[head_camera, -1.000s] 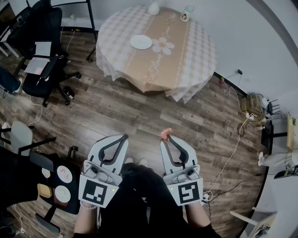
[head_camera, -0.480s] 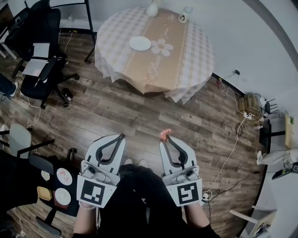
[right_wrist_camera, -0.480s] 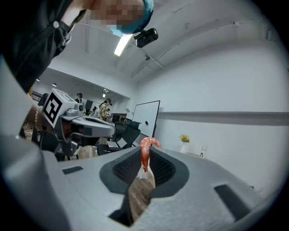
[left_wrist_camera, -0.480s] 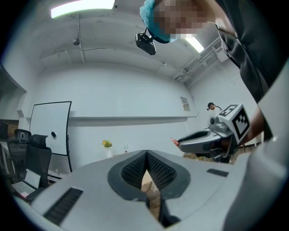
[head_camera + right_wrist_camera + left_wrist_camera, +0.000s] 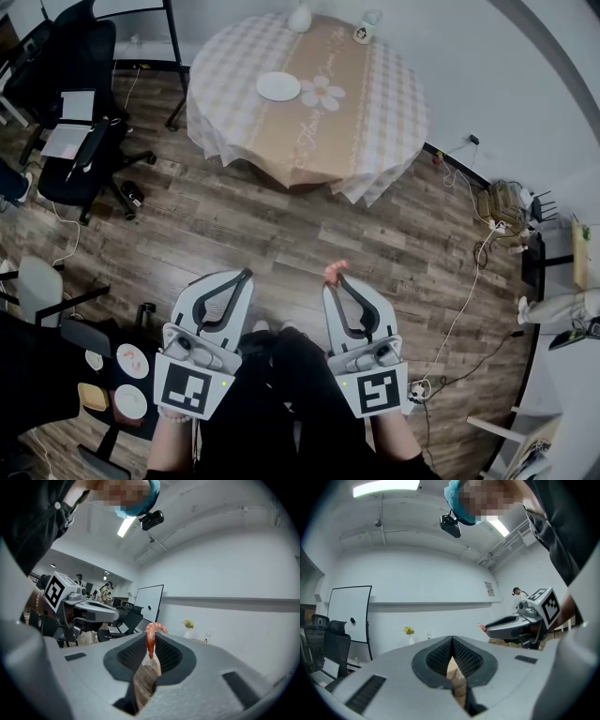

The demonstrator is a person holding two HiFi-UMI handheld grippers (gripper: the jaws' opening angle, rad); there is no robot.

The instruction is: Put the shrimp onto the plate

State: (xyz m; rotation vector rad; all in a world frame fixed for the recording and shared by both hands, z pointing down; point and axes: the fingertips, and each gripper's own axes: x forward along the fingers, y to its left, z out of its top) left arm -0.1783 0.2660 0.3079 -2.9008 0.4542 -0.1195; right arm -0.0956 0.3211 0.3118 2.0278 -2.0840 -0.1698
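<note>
Pinching the shrimp (image 5: 150,638), your right gripper (image 5: 336,279) aims toward 12 o'clock. Your left gripper (image 5: 247,276) is closed, empty. At 11 o'clock, the plate (image 5: 278,86) sits on the table (image 5: 380,131).

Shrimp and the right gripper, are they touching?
Touching. The right gripper view shows the shrimp pinched between the jaw tips of the right gripper.

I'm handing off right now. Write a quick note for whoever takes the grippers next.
Right gripper: shut on the shrimp, which is pinched at the jaw tips and held over the floor.
Left gripper: shut, empty.
Plate: bare, on the round table well ahead.
Done: shrimp picked up.
Left: get to the table, lower the shrimp onto the plate, open the right jaws.
</note>
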